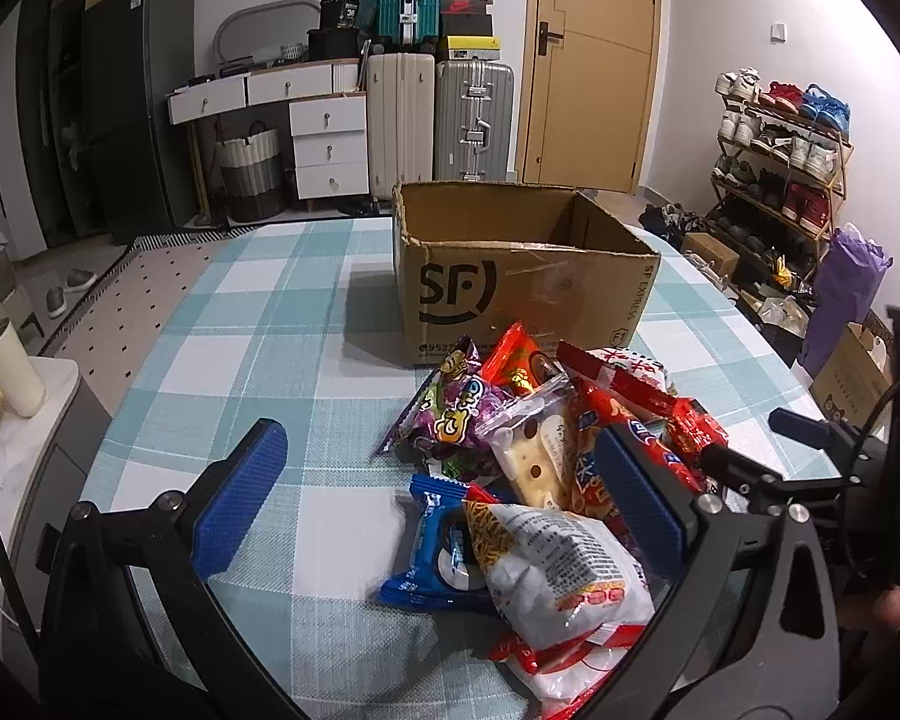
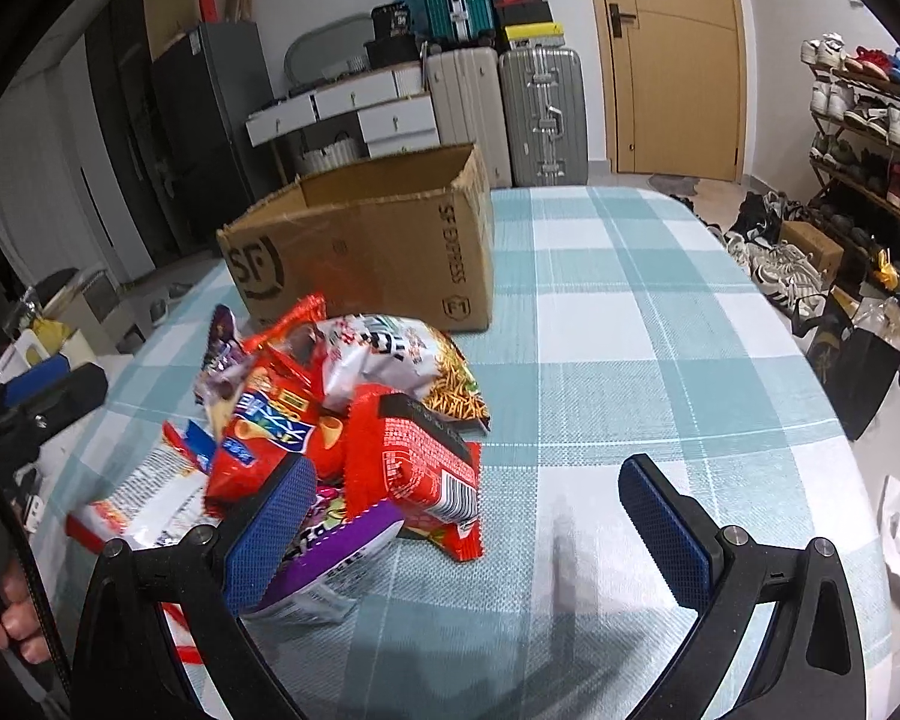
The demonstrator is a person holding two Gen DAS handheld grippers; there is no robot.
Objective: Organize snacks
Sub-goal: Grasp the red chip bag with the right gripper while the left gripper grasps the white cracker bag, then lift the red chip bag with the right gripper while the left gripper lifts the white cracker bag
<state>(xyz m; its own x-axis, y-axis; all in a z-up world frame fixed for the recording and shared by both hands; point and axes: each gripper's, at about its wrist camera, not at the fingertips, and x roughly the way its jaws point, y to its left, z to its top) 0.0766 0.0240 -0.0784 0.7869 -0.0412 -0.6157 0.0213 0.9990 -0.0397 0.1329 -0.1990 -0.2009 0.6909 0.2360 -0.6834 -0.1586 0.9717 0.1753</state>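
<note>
A heap of crinkly foil and plastic snack packets (image 1: 540,468) is lying on the counter covered in a teal-and-white checked cloth (image 1: 258,324), just in front of an open brown cardboard box printed with a black SF logo (image 1: 510,276). The box is sitting with its flaps gone and its mouth facing up, probably so packets can be dropped straight in; from these views no snacks are showing inside it.

The left gripper (image 1: 444,498) is hanging over the near side of the heap with its blue-padded fingers (image 1: 240,498) spread wide, straddling a blue cookie packet (image 1: 438,546) and a white noodle-print bag (image 1: 564,576), gripping nothing. The right gripper (image 2: 462,540) is hovering at the heap's other edge, fingers equally spread and empty, its left pad (image 2: 270,534) overlapping a purple-edged packet (image 2: 342,546) and sitting beside a red packet with a barcode (image 2: 414,468); contact is unclear.

The packets are looking light, slippery and loosely piled, mostly red, with purple, blue, white and one clear wrapper, so pulling one may be shifting its neighbours
</note>
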